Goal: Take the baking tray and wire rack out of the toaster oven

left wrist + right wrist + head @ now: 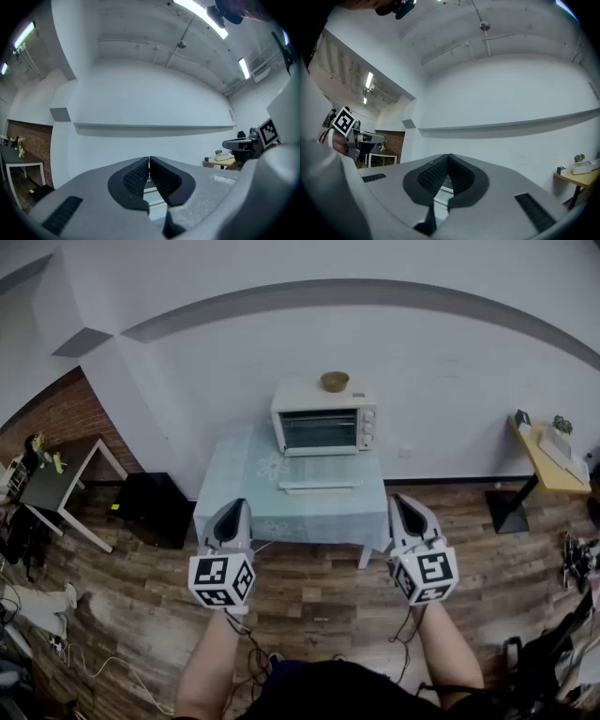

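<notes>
A white toaster oven (323, 418) stands at the back of a table covered with a pale blue cloth (234, 486), its glass door closed. A pale flat tray-like thing (319, 487) lies on the cloth in front of the oven. My left gripper (232, 513) and right gripper (405, 507) hover side by side near the table's front edge, well short of the oven. Both are shut with nothing between the pads. In the left gripper view the gripper (149, 161) shows its jaws pressed together; the right gripper (448, 158) looks the same. The tray and rack inside the oven are hidden.
A brown bowl (335, 382) sits on top of the oven. A dark table (56, 479) stands at the left by a brick wall, a black box (150, 507) beside the blue table. A yellow side table (548, 460) is at the right. Wood floor with cables lies below.
</notes>
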Demonstrator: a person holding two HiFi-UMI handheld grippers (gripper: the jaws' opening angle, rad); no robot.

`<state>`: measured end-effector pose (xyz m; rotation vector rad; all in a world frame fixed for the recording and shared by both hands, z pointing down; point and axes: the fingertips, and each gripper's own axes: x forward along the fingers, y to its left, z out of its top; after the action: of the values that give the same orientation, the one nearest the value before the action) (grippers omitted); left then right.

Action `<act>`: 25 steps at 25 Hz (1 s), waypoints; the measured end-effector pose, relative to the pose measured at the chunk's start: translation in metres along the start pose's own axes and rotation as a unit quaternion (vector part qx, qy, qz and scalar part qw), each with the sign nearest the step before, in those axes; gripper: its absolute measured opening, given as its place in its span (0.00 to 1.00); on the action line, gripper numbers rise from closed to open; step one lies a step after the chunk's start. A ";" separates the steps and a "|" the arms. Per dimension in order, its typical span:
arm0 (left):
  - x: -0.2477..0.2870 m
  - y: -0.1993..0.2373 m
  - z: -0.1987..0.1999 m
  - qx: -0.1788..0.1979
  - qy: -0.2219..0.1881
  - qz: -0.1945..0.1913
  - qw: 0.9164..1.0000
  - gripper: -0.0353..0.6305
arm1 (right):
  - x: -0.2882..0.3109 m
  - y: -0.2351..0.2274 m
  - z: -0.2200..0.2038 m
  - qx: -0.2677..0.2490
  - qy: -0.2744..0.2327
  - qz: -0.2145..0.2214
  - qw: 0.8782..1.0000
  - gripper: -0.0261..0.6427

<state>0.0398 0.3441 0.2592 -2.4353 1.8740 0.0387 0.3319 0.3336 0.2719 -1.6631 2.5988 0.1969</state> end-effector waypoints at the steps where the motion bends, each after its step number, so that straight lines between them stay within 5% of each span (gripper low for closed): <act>1: 0.000 0.001 -0.001 -0.003 0.000 0.001 1.000 0.07 | 0.000 -0.001 -0.002 0.001 0.001 0.000 1.000 0.04; 14: 0.001 0.011 -0.021 -0.012 0.001 0.031 0.999 0.07 | 0.003 -0.012 -0.038 0.051 0.011 -0.001 0.999 0.05; 15: 0.003 0.013 -0.026 -0.011 0.004 0.031 0.999 0.10 | 0.006 -0.013 -0.041 0.045 0.013 -0.002 0.999 0.07; 17: 0.010 0.015 -0.039 -0.015 0.014 0.026 0.999 0.33 | 0.015 -0.013 -0.048 0.043 0.017 -0.002 0.999 0.12; 25: 0.067 0.048 -0.078 -0.052 0.042 0.014 0.998 0.37 | 0.060 -0.023 -0.082 0.089 0.043 -0.019 0.995 0.23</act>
<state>0.0094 0.2619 0.3307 -2.5160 1.9885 0.0354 0.3298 0.2588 0.3451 -1.6930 2.5540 -0.1089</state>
